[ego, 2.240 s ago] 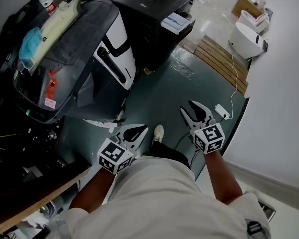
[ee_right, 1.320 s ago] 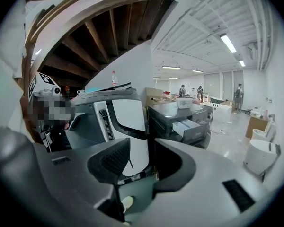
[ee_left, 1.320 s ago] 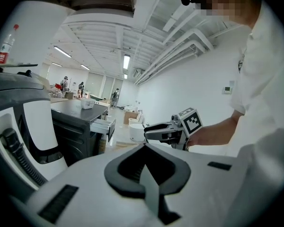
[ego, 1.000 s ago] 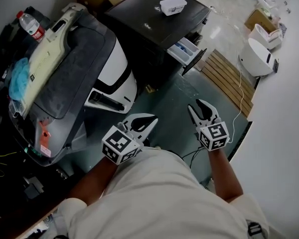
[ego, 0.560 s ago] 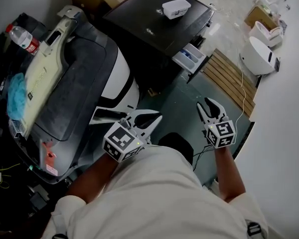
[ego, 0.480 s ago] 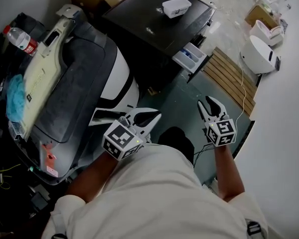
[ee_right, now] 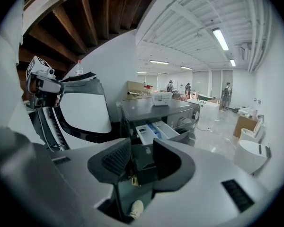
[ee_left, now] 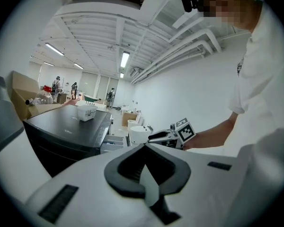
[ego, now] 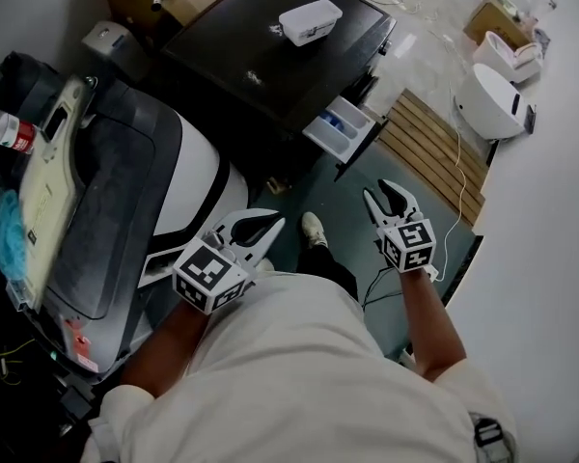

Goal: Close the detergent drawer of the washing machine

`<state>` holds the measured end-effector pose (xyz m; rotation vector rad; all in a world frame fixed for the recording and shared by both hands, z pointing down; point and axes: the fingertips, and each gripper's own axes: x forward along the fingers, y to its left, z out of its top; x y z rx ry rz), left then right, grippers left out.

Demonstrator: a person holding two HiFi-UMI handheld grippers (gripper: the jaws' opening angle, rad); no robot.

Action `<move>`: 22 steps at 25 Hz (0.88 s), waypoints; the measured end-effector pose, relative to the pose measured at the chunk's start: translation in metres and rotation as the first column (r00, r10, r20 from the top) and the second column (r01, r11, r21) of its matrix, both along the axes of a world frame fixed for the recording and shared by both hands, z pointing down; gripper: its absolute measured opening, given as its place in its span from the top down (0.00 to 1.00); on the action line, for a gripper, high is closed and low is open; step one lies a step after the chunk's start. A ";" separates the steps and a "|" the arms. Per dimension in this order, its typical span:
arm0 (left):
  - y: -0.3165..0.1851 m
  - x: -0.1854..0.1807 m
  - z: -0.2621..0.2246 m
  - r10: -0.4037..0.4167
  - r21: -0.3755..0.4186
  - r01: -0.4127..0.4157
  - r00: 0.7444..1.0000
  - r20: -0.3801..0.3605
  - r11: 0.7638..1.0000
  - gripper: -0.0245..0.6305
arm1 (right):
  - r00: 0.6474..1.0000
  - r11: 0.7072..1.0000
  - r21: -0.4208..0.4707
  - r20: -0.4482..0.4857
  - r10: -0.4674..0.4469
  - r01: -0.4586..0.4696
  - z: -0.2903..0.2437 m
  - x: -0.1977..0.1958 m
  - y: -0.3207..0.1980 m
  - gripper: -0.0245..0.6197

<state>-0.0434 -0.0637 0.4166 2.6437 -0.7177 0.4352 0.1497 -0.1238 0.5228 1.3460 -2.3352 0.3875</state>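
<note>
Drawer out, both grippers short of the washing machine

The detergent drawer (ego: 336, 131) juts open from the front of the washing machine (ego: 261, 61). We hold our right gripper (ego: 390, 193) in front of the machine, jaws parted and empty, aimed at the drawer (likely the one to push it in). Our left gripper (ego: 270, 224), jaws tip to tip on nothing, hangs off the machine's front, apart from the drawer.

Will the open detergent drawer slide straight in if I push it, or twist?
The drawer stands pulled straight out of the washing machine, so it probably slides in on guides. It looks like thin plastic with open compartments, likely light and slightly flexible; pushing its dark front panel mid-width should limit twisting.
</note>
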 end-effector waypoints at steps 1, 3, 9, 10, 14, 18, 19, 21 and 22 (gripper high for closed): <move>-0.007 0.006 0.000 -0.005 -0.001 0.005 1.000 0.001 1.000 0.97 | 1.000 1.000 -0.003 -0.003 -0.011 0.011 0.003 0.005 -0.008 0.73; -0.020 0.016 -0.001 -0.010 0.000 0.010 1.000 0.007 1.000 0.97 | 0.999 0.999 -0.008 -0.012 -0.035 0.034 0.009 0.013 -0.022 0.73; -0.051 0.037 0.002 -0.034 -0.005 0.034 0.999 0.016 0.999 0.97 | 0.995 0.995 -0.035 -0.031 -0.095 0.094 0.031 0.026 -0.055 0.73; -0.056 0.039 0.003 -0.038 -0.007 0.038 0.999 0.017 0.999 0.97 | 0.994 0.994 -0.040 -0.033 -0.104 0.103 0.034 0.027 -0.060 0.73; -0.071 0.048 0.007 -0.052 -0.016 0.053 0.998 0.024 0.998 0.97 | 0.990 0.990 -0.050 -0.039 -0.137 0.135 0.046 0.030 -0.078 0.73; -0.081 0.054 0.009 -0.064 -0.021 0.065 0.997 0.033 0.998 0.97 | 0.986 0.985 -0.059 -0.038 -0.164 0.162 0.056 0.030 -0.087 0.73; -0.083 0.056 0.009 -0.066 -0.022 0.067 0.997 0.034 0.997 0.97 | 0.985 0.984 -0.061 -0.039 -0.170 0.168 0.058 0.030 -0.088 0.73; -0.087 0.058 0.010 -0.072 -0.026 0.073 0.997 0.036 0.997 0.97 | 0.982 0.981 -0.069 -0.042 -0.182 0.179 0.063 0.030 -0.093 0.73; -0.090 0.058 0.011 -0.075 -0.029 0.076 0.996 0.038 0.997 0.97 | 0.981 0.980 -0.073 -0.042 -0.188 0.184 0.066 0.029 -0.095 0.73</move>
